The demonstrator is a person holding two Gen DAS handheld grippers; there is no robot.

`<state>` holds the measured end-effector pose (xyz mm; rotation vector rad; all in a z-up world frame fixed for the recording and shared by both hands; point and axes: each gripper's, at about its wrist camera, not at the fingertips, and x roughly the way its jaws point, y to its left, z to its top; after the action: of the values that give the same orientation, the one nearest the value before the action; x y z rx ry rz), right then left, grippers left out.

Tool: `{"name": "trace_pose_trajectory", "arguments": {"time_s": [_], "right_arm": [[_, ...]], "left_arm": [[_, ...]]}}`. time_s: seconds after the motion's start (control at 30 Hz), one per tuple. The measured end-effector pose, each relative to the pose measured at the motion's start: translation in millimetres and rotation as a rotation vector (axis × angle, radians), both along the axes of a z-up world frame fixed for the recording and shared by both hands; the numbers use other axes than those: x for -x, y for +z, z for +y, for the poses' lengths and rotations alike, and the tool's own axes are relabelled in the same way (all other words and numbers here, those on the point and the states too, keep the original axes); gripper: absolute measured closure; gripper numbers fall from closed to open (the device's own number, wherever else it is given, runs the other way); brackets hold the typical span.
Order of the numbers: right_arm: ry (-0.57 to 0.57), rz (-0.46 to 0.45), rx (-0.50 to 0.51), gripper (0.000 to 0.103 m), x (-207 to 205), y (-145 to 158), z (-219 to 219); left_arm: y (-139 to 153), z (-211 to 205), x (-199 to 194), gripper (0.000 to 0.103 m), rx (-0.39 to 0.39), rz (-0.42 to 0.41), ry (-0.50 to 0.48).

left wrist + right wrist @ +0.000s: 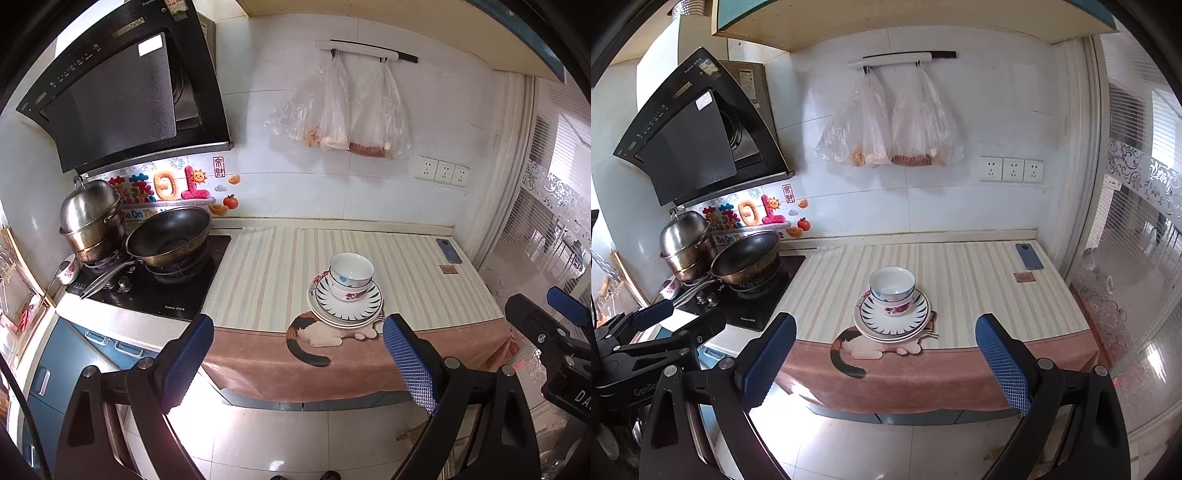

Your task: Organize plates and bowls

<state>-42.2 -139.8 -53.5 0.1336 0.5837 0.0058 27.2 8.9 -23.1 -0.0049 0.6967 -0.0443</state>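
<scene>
Both your grippers hang off the near edge of the surface, over the floor, holding nothing. Left gripper (297,354) has its jaws spread wide, right gripper (884,350) likewise.

The dishes look already organized: two white patterned ceramic bowls (350,277) nested on a stack of white round plates with dark-rayed rims (345,308), near the front of the striped cloth-covered surface (424,280), partly over the cat print. Step looks like start or finish; I can't tell which. If more stacking remains, you'd need to reach straight forward to the stack.

Room: open cloth left, right and behind the stack. Black wok (168,236) on the stove far left, blue phone (448,251) far right corner, both well apart from it.
</scene>
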Motion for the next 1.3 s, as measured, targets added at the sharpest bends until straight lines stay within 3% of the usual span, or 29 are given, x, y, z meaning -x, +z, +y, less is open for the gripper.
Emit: {"name": "trace_pose_trajectory", "arguments": {"time_s": [0.5,1.3], "right_arm": [[-0.018,0.022,-0.006,0.003,6.2,-1.7,23.9],[-0.015,0.044,0.005,0.003,4.0,-8.5,22.5]], "left_arm": [[2.0,19.5,16.8,0.009,0.018,-0.003,-0.024],[2.1,17.5,23.3,0.009,0.011,0.003,-0.020]]}}
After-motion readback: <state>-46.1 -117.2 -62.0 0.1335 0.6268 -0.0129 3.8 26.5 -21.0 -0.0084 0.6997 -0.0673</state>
